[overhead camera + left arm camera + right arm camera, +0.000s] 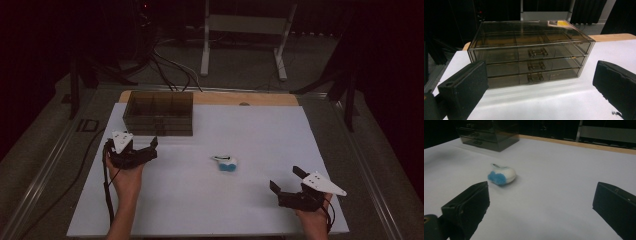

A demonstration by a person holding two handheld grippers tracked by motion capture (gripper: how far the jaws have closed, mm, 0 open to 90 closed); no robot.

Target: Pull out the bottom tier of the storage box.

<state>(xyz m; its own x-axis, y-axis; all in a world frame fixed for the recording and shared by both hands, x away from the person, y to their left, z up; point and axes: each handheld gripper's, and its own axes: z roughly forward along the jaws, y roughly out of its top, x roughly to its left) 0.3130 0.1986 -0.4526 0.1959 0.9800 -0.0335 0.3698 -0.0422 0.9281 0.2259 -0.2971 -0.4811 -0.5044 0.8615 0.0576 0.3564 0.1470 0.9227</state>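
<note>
- The left gripper (pixel 142 150) is a black block with two thick black jaws and a white three-cornered plate (pixel 121 139) on top.
- A black cable (pixel 107 192) trails from its rear, along the bare forearm (pixel 124 215) behind it.
- Seen from its own camera, each jaw ends in a flat black pad (pixel 465 85) with a grainy, foam-like face; the near one has a small round hole in its top edge.
- The right gripper (pixel 286 181) is black too, with a white pointed plate (pixel 322 183) marked by small dark dots.
- Its pads (pixel 467 205) are matt black, with squared edges.
- No sleeves cover either forearm.
</note>
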